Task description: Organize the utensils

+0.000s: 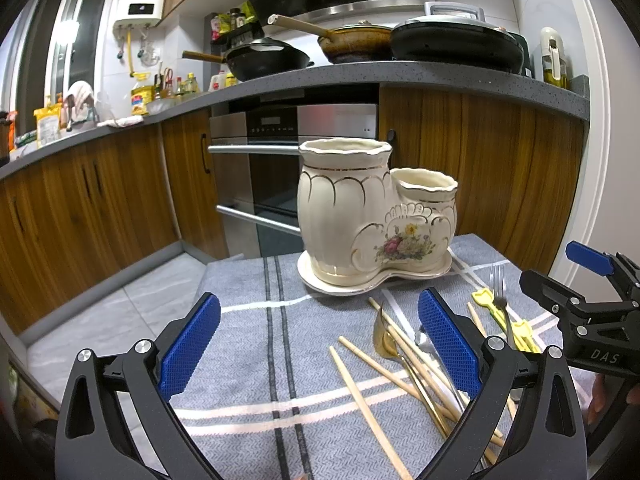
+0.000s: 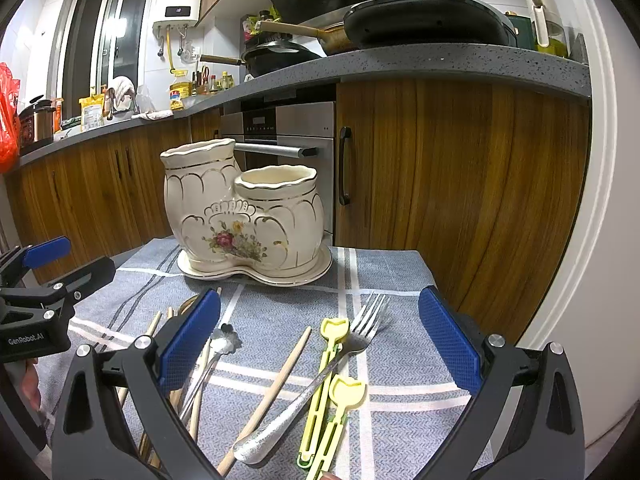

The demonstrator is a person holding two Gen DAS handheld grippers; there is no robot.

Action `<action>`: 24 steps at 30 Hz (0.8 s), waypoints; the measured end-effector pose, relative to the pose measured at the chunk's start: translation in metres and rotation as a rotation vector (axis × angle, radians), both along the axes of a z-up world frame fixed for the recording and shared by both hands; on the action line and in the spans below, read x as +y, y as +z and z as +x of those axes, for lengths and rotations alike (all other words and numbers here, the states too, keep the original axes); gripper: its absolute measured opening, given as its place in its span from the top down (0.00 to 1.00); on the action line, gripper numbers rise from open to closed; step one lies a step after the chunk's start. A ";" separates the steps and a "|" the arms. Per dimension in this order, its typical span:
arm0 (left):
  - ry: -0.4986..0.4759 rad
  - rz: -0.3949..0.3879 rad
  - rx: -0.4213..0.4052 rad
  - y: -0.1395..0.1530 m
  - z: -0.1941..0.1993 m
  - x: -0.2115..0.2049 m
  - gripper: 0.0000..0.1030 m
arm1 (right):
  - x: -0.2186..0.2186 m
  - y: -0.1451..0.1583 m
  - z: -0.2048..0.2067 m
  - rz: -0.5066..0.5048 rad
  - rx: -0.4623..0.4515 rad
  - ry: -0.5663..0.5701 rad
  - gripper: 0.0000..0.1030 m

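A cream ceramic utensil holder [image 1: 372,216] with two openings and a flower print stands on its saucer at the table's far side; it also shows in the right wrist view [image 2: 244,216]. Both openings look empty. Loose utensils lie on the grey cloth: wooden chopsticks [image 1: 368,408], a gold spoon [image 1: 384,340], a silver fork [image 2: 320,380], yellow plastic chopsticks [image 2: 332,396], a single wooden chopstick [image 2: 276,388] and a silver flower-ended spoon [image 2: 224,342]. My left gripper [image 1: 320,348] is open above the cloth, left of the pile. My right gripper [image 2: 320,348] is open over the fork and yellow chopsticks.
The small table is covered by a grey checked cloth [image 1: 256,320]. Wooden kitchen cabinets [image 2: 460,200] and an oven [image 1: 280,168] stand close behind it. The floor [image 1: 120,312] drops off at the table's left edge.
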State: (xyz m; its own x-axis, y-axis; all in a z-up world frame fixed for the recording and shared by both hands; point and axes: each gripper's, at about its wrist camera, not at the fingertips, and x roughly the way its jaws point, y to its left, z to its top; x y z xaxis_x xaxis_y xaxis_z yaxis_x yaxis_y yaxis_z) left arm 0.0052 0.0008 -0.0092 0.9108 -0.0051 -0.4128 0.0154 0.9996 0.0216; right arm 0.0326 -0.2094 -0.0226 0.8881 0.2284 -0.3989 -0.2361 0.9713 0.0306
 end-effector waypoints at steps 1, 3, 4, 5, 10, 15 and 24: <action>0.000 0.001 0.000 -0.001 0.000 0.000 0.05 | 0.000 0.000 0.000 0.000 -0.001 0.000 0.05; 0.000 0.000 0.000 0.000 0.000 0.000 0.05 | 0.001 0.000 -0.001 -0.001 -0.001 -0.001 0.05; 0.000 0.000 0.000 -0.001 0.001 0.000 0.05 | 0.001 0.000 -0.001 -0.002 -0.001 -0.001 0.05; 0.000 0.000 0.001 0.000 0.000 0.000 0.05 | 0.001 0.000 -0.001 -0.002 -0.001 -0.001 0.05; 0.000 0.001 0.001 0.000 0.000 0.000 0.05 | 0.001 -0.001 0.000 -0.003 0.001 0.001 0.05; 0.000 0.001 0.002 -0.001 0.001 0.000 0.05 | 0.002 -0.001 0.000 -0.003 0.000 0.003 0.05; 0.000 0.002 0.003 -0.001 0.001 -0.001 0.05 | 0.002 -0.002 0.001 -0.005 0.003 0.005 0.05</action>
